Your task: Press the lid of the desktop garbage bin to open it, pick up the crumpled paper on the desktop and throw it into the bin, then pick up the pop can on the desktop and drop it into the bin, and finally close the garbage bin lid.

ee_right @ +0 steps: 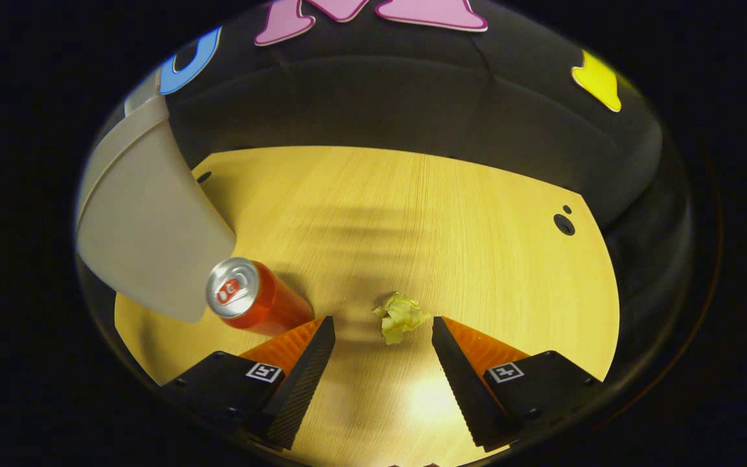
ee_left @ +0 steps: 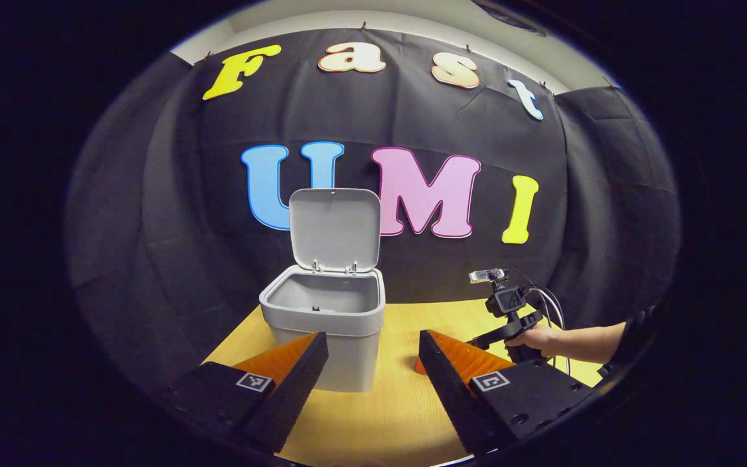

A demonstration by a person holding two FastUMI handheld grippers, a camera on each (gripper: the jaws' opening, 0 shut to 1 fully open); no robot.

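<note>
In the left gripper view, the grey desktop garbage bin (ee_left: 323,324) is seen standing on the wooden table (ee_left: 386,415) with its lid (ee_left: 334,228) raised upright on the rear hinges, so that the hollow interior is exposed. The left tongs (ee_left: 373,344) are held apart, with nothing between the fingers, and the bin is framed just beyond them. Farther off to the right, a hand (ee_left: 537,338) is seen gripping the handle of the other gripper above the table.

In the right gripper view, the table is looked down upon. The right tongs (ee_right: 383,327) are spread wide, and the crumpled paper (ee_right: 401,316), a pale yellow-green ball, is seen lying on the table in the gap at the fingertips, touched by neither finger. The red pop can (ee_right: 253,303) is seen standing upright to the left of the paper, just beside the left finger of these tongs, its silver top turned toward the camera. The grey wall of the bin is seen close behind the can at the left edge.
</note>
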